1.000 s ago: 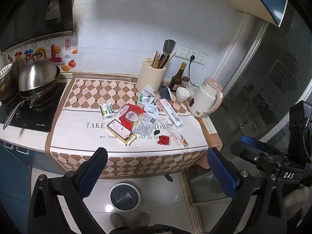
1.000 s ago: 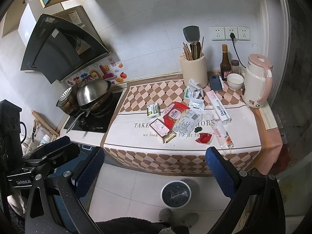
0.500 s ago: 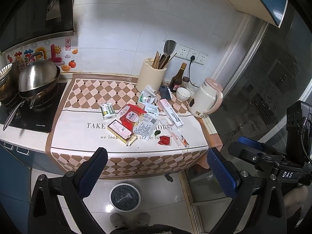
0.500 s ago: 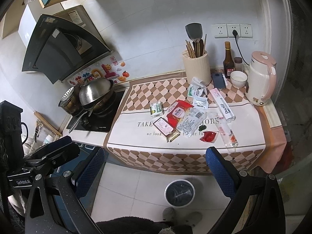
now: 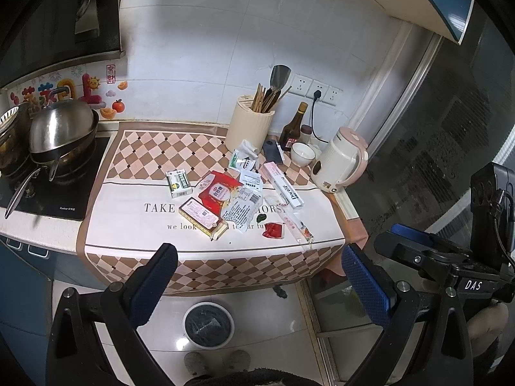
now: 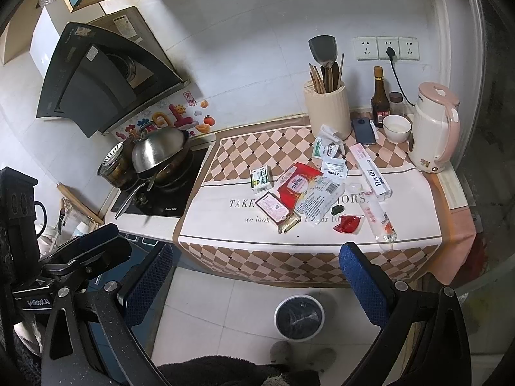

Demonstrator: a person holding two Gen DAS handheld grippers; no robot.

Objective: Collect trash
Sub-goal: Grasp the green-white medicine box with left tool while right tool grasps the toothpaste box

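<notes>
Several pieces of trash lie on the counter's checkered cloth (image 5: 135,167): a red snack bag (image 5: 219,189), a pink flat box (image 5: 201,215), a green-and-white carton (image 5: 178,182), a long white "Doctor" box (image 5: 283,185), a red sachet (image 5: 273,229), clear wrappers (image 5: 244,206). They also show in the right wrist view, with the red bag (image 6: 297,185) central. A round bin with a black liner (image 5: 207,325) (image 6: 298,317) stands on the floor below the counter. My left gripper (image 5: 257,286) and right gripper (image 6: 254,284) are open, empty, held back above the floor.
A wok with steel lid (image 5: 61,128) sits on the hob at left. A utensil holder (image 5: 249,127), sauce bottle (image 5: 293,128), phone (image 5: 273,151), bowl (image 5: 302,154) and pink kettle (image 5: 341,160) stand at the counter's back right. A glass door (image 5: 434,128) is at right.
Both grippers have crept a little closer to the counter; the right wrist view has shifted slightly. Nothing on the counter has moved.
</notes>
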